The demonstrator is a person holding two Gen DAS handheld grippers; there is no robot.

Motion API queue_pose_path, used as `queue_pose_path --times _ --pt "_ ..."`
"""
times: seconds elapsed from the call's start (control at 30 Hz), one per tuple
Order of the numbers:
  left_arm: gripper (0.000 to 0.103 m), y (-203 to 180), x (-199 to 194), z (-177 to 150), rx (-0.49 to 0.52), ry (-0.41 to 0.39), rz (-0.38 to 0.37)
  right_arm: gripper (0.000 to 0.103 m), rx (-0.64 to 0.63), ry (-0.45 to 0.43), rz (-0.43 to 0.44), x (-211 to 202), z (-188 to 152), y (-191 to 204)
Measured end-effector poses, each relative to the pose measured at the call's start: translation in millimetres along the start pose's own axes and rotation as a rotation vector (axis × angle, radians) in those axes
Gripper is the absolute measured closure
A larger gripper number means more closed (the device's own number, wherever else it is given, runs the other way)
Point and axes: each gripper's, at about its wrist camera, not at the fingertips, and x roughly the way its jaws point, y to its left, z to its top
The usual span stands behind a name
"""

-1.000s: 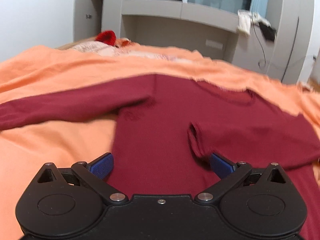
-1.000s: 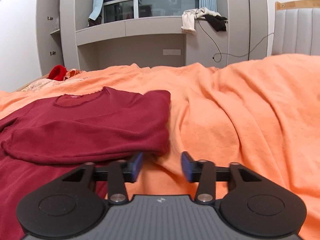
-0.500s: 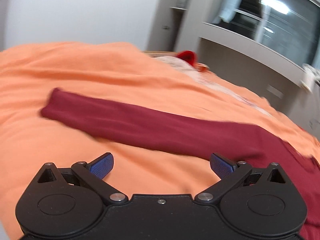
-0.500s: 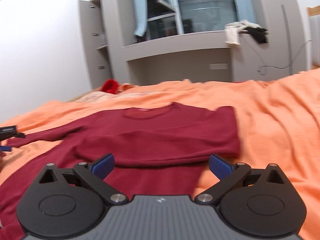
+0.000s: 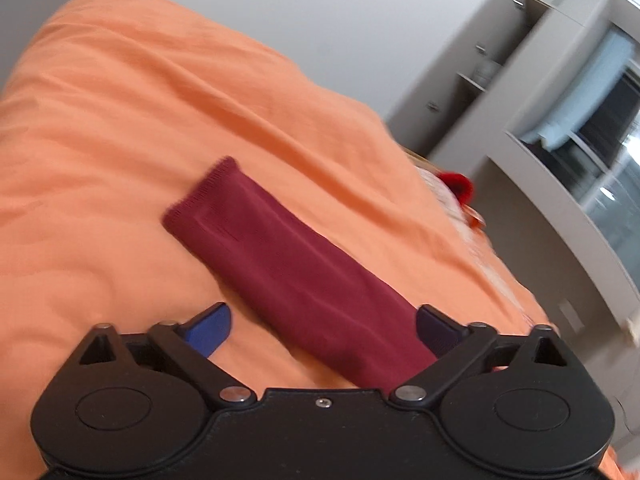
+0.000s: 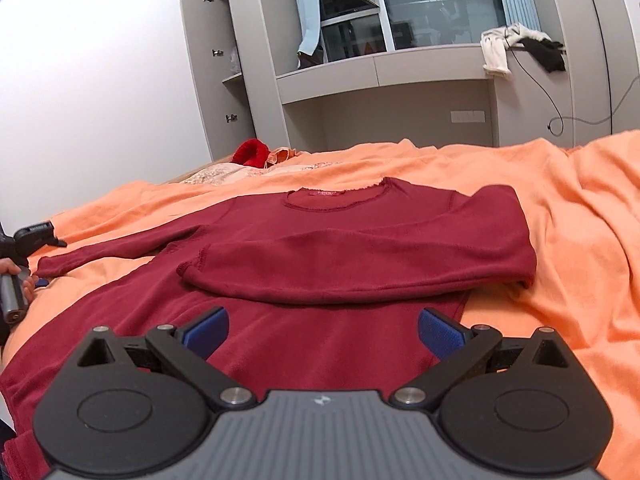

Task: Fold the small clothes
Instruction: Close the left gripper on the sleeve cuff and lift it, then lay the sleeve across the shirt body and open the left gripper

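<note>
One sleeve of the dark red knit long-sleeved top (image 6: 360,256) is folded across its chest ahead of the right gripper (image 6: 322,330); the other sleeve (image 5: 288,264) lies unfolded on the orange bedspread (image 5: 100,120) between the left gripper's (image 5: 320,330) spread jaws. Both grippers' jaws are spread, holding nothing.

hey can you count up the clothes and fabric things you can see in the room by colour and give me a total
Dark red: 1, the long-sleeved shirt lying on the bed
Orange: 1, the bedspread
Bright red: 1, a fuzzy item at the far end of the bed
White: 1, a garment draped on the shelf
Black: 1, a garment beside the white one
Total: 5
</note>
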Motion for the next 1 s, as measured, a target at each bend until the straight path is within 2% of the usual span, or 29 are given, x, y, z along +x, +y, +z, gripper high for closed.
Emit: queue_pose_path --times 0.13,0.17,0.2,0.23,0.27,0.3,0.4,0.57,0.67,0.77,0.9,1.0 --pt "0.029 7.8 5.1 4.5 -0.061 -0.069 0.099 0.0 0.023 0.013 0.009 2.9 -2.8 -3.9" --pt "0.038 13.1 3.5 5.9 -0.086 -0.086 0.111 0.0 0.027 0.019 0.01 3.8 -3.3 -4.6" --pt "0.053 14.7 4.0 8.1 -0.106 -0.097 0.118 0.0 0.031 0.024 0.011 4.4 -3.9 -5.2" --pt "0.063 16.6 5.9 9.9 -0.125 -0.104 0.123 0.0 0.035 0.03 0.012 5.3 -4.6 -6.1" --pt "0.083 19.0 8.5 13.1 -0.143 -0.102 0.124 0.0 0.039 0.033 0.015 5.7 -5.3 -6.9" --pt "0.091 21.7 10.4 15.0 -0.162 -0.098 0.117 0.0 0.042 0.034 0.018 6.1 -6.1 -7.4" --pt "0.095 22.3 10.8 20.6 -0.186 -0.117 0.081 0.0 0.05 0.031 0.023 5.2 -6.0 -8.3" --pt "0.096 -0.5 -13.2 26.8 -0.107 -0.219 -0.018 0.0 0.052 0.02 0.022 2.1 -5.7 -7.0" --pt "0.096 -29.8 -37.4 26.9 -0.028 -0.258 -0.133 0.0 0.047 0.009 0.017 -0.3 -5.3 -4.8" --pt "0.097 -70.0 -62.1 21.5 0.088 -0.256 -0.283 0.0 0.044 0.001 0.015 -2.7 -4.8 -3.7" --pt "0.097 -124.1 -99.0 -0.3 0.26 -0.264 -0.439 0.0 0.044 -0.012 0.012 -6.2 -5.2 -3.6" --pt "0.096 -160.0 -122.4 -28.1 0.382 -0.252 -0.546 0.0 0.051 -0.015 0.008 -7.2 -4.9 -4.9"
